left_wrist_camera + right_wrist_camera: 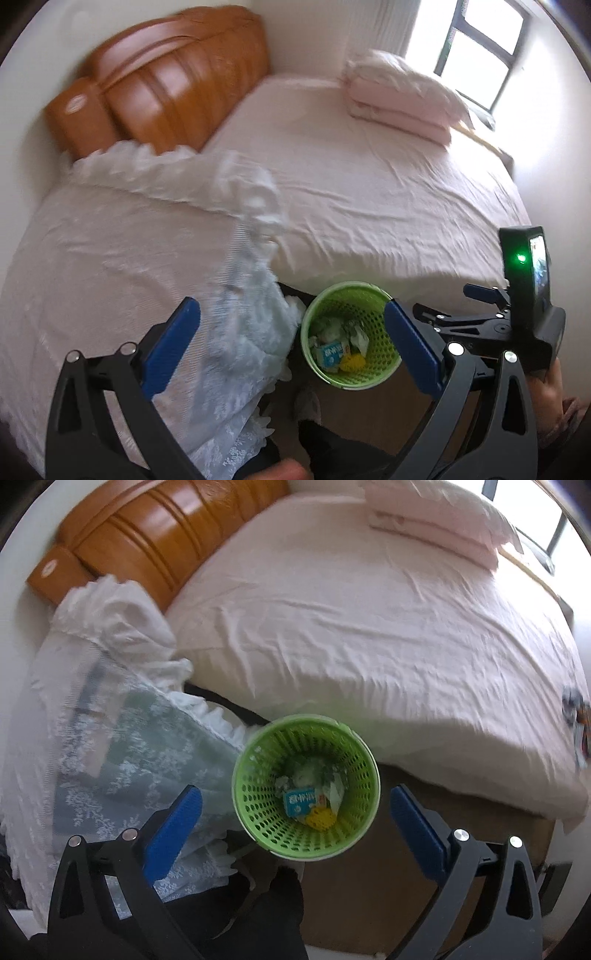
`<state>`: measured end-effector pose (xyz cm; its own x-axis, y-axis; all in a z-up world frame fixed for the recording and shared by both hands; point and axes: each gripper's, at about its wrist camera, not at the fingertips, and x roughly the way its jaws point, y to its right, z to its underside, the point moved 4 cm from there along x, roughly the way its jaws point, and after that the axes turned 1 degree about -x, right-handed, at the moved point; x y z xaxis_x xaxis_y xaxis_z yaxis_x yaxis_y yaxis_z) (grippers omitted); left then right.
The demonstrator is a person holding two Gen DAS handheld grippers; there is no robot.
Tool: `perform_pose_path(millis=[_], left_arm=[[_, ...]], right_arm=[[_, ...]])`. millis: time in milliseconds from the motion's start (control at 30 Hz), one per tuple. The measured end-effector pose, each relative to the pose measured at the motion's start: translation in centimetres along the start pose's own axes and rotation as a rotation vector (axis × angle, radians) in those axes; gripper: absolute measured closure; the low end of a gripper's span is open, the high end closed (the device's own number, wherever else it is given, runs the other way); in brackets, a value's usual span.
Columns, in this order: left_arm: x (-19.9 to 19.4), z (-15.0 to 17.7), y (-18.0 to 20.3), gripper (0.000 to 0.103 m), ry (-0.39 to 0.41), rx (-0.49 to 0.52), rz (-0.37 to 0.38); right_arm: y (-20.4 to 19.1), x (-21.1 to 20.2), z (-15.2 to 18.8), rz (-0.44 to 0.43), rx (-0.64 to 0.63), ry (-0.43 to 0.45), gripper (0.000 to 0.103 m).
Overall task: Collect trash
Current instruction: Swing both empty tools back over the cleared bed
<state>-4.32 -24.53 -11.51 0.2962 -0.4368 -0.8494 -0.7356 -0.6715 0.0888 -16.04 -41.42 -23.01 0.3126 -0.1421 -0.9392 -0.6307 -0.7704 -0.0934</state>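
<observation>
A green perforated trash basket (384,360) (258,805) stands on the floor beside the bed. Inside lie crumpled paper, a blue-and-white carton (331,353) (301,800) and a yellow piece (320,818). My left gripper (295,341) is open and empty, above the lace-covered stand and the basket's left side. My right gripper (297,821) is open and empty, right above the basket. The right gripper's body (524,314) shows in the left wrist view at the right.
A bed with a pink sheet (369,192) (369,627) and an orange wooden headboard (166,92) fills the far side. A folded pink quilt (402,96) lies near the window. A white lace cloth (110,738) covers a stand left of the basket.
</observation>
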Motion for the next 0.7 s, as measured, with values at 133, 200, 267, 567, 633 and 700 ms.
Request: perform_pose_path(millis=[133, 200, 267, 567, 633, 700], left_arm=[[-3.3, 1.0, -4.8, 0.008, 0.059, -0.102, -0.121], [-5.1, 1.9, -7.4, 0.008, 0.087, -0.149, -0.205], [-7.0, 3.1, -9.9, 0.008, 0.115, -0.199, -0.302], [-17.0, 9.2, -21.0, 0.008, 0.215, -0.527, -0.533], [-18.8, 10.2, -22.8, 0.008, 0.238, -0.575, -0.587], [-20.3, 11.0, -24.0, 0.008, 0.257, -0.607, -0.62]], right_arm=[[-4.3, -2.3, -2.3, -0.053, -0.113, 0.083, 0.002], [-8.1, -3.6, -3.7, -0.107, -0.204, 0.127, 0.002], [-11.0, -4.4, -4.6, -0.148, -0.273, 0.15, 0.002], [-28.2, -10.7, -5.7, -0.366, -0.607, 0.241, 0.002], [-30.2, -11.8, -5.6, -0.392, -0.636, 0.264, 0.002], [-32.8, -14.1, -5.0, -0.433, -0.679, 0.306, 0.002]])
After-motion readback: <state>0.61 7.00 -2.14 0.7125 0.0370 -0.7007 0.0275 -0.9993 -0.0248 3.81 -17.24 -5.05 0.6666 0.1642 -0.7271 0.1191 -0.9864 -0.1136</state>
